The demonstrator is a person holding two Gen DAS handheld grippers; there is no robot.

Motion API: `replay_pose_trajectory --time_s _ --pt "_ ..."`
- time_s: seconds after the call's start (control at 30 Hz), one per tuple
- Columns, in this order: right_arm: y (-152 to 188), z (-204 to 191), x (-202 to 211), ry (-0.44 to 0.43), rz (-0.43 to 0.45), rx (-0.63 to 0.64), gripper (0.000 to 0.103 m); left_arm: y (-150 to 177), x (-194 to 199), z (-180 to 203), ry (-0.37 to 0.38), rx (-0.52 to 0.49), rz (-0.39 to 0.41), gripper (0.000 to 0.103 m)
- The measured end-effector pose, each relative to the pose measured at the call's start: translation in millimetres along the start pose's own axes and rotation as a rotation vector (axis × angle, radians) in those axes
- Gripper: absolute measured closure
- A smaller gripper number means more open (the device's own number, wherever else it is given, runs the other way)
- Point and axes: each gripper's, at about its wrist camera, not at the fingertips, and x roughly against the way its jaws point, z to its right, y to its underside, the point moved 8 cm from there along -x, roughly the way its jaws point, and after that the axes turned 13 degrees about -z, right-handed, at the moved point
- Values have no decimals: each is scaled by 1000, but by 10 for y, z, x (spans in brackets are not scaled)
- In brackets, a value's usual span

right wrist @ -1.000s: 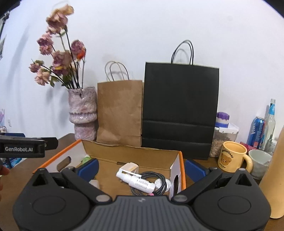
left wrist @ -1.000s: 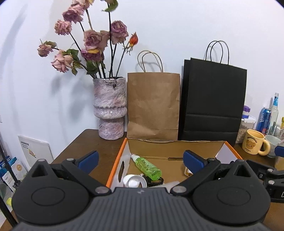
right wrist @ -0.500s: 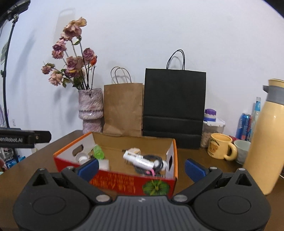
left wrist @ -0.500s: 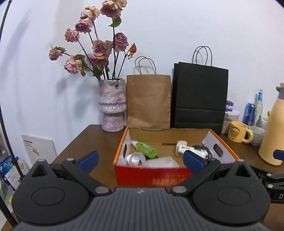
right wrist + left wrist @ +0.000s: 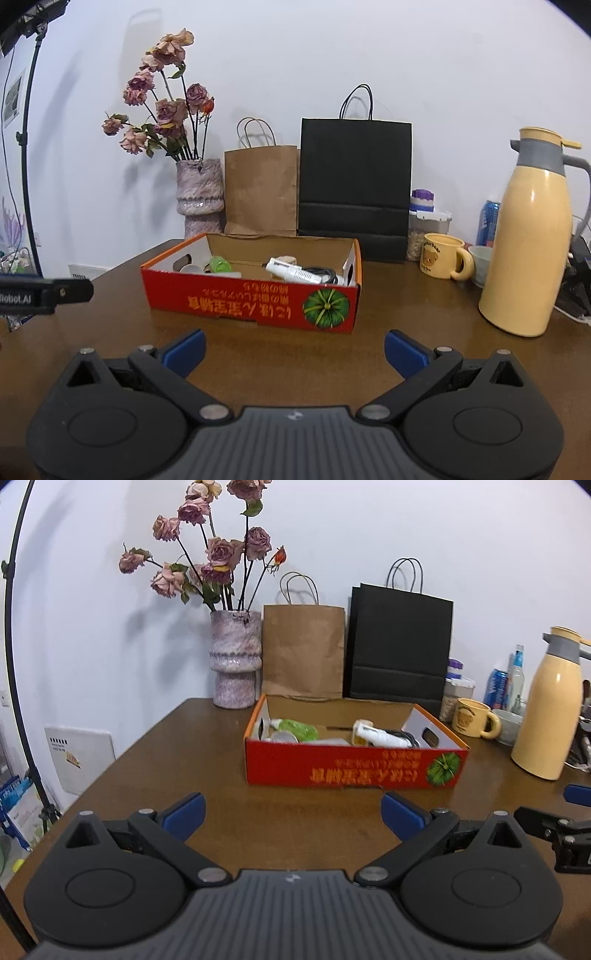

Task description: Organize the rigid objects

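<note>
An open red cardboard box with orange rims stands on the brown table. Inside lie a green bottle, a white tube-shaped device, a black cable and a white round item. My left gripper hangs open well in front of the box with nothing between its blue fingers. My right gripper is likewise open and empty, also short of the box front.
Behind the box stand a pink vase of dried roses, a brown paper bag and a black paper bag. At right are a yellow mug, a cream thermos, cans and bottles. A light stand rises at left.
Both grippers have drawn back from above the box toward the near table edge; the box now looks smaller and its red front shows. Both stay open.
</note>
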Motion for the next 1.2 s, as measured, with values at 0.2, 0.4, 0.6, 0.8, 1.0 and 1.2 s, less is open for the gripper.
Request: replay_pose_trajectory --time_s 0.2,0.4,0.6,0.8,1.0,1.2 --pt "146 -54 111 -1 -10 13 0 146 82 -22 2 -19 -11 0" --pt "176 -68 175 -1 -8 15 0 201 86 -50 10 -17 -25 0" --pt "155 -92 196 -1 -1 19 0 220 95 -49 15 -23 -24 0" --pt "151 -96 200 -2 1 21 0 230 99 -32 17 -31 -24 0" --pt "143 -106 218 -1 6 21 0 223 96 -26 17 -31 -22 0" --pt "145 -109 225 -3 6 21 0 238 102 -4 18 -35 -20 0"
